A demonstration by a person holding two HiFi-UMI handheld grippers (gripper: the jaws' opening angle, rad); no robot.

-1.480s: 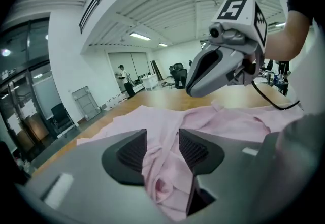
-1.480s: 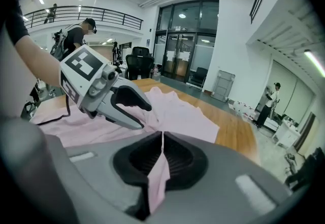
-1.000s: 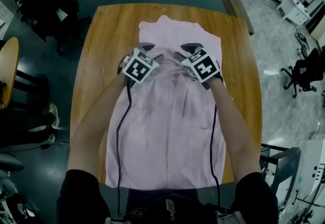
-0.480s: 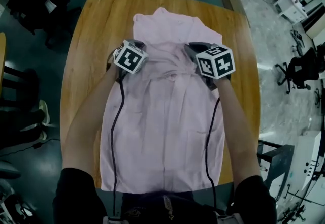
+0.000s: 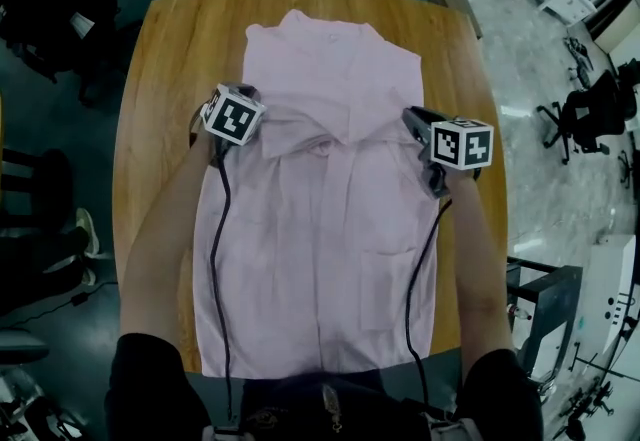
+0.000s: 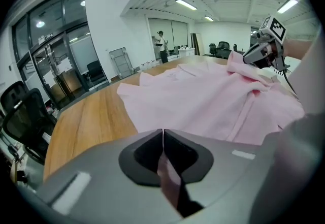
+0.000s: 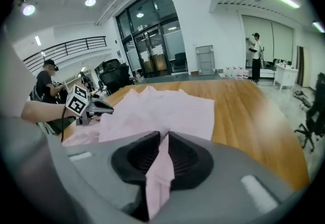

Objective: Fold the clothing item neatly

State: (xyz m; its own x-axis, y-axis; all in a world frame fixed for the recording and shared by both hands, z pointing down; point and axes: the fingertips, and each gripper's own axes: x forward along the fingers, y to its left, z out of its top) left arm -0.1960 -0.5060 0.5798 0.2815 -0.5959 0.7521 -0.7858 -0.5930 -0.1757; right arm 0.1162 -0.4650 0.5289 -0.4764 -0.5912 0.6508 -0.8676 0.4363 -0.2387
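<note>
From the head view, the pale pink button-front shirt (image 5: 320, 259) lies lengthwise down the middle of the brown wooden table (image 5: 160, 79), its hem at the bottom of the frame. The left hand-held gripper (image 5: 243, 91) sits at the shirt's left edge beside the collar. The right hand-held gripper (image 5: 417, 119) sits at the right edge, so the two are well apart.

In the left gripper view, the left hand-held gripper (image 6: 162, 134) is pressed together on a thin fold of the shirt (image 6: 213, 101). The other gripper (image 6: 254, 55) shows at upper right.

In the right gripper view, the right hand-held gripper (image 7: 165, 139) pinches a thicker pleat of pink cloth (image 7: 167, 108). Its jaws have just been closing and then eased a touch wider, with the cloth between them.

I'd say this is the spreading step, with both shoulders taken and drawn outward before any fold. Next, both grips need to hold evenly, and the two edges should lift and travel together so the cloth stays flat.
</note>
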